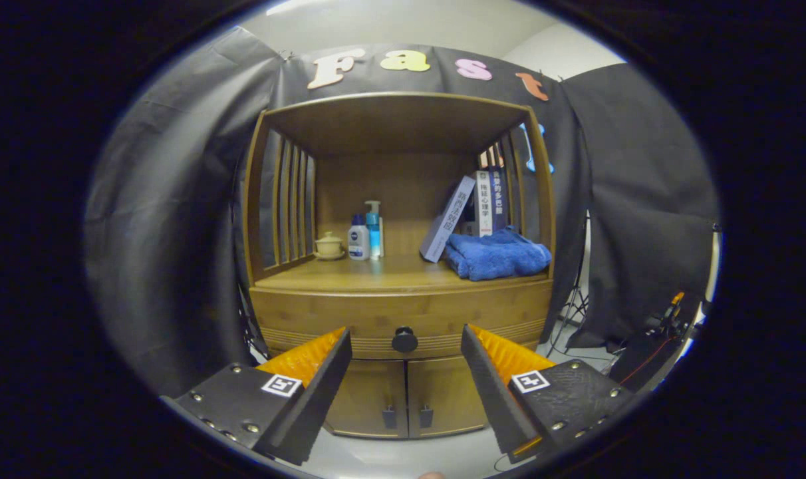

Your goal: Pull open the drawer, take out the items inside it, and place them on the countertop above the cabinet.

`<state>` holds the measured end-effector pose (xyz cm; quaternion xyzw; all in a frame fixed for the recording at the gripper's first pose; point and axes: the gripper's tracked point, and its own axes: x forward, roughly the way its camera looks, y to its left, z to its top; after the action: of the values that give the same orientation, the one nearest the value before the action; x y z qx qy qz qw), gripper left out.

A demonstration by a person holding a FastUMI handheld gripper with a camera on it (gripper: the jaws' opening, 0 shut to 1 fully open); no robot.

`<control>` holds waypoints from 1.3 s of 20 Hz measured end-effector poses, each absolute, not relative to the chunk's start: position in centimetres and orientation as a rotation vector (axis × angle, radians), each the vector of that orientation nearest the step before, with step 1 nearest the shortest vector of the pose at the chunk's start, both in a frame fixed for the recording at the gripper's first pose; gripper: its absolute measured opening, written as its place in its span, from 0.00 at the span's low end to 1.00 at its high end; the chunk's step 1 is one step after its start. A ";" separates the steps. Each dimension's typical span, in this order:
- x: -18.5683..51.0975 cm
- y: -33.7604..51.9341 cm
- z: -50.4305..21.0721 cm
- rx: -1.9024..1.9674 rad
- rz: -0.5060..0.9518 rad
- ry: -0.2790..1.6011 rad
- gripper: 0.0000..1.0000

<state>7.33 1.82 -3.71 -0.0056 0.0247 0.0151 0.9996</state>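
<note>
Ahead of the gripper [404, 362], centred between its wide-spread, empty fingers: drawer [403, 319], closed, round knob [404, 340]. Beyond, on the surface [390, 274]: towel [496, 254], books [466, 216], bottles [365, 236]. Risks: fingers slipping off the small knob; retrieved items crowding or toppling the bottles.

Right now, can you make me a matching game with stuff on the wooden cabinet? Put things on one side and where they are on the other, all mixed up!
Things:
1. round black drawer knob
2. folded blue towel
3. small cream lidded cup
4. white and blue pump bottles

Places:
A. left end of the countertop, beside the slatted side
B. between the open claw's fingers, farther ahead
C. right side of the countertop, in front of the books
D. just right of the cup

Pairs: 1-B, 2-C, 3-A, 4-D
</note>
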 end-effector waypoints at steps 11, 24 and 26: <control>18.7 1.5 -10.3 0.032 0.012 0.132 0.99; 22.6 2.8 -13.2 0.015 -0.008 0.245 0.49; 22.4 2.9 -13.2 0.010 -0.012 0.239 0.42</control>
<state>22.40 2.93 -13.21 0.0051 0.1192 -0.0062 0.9928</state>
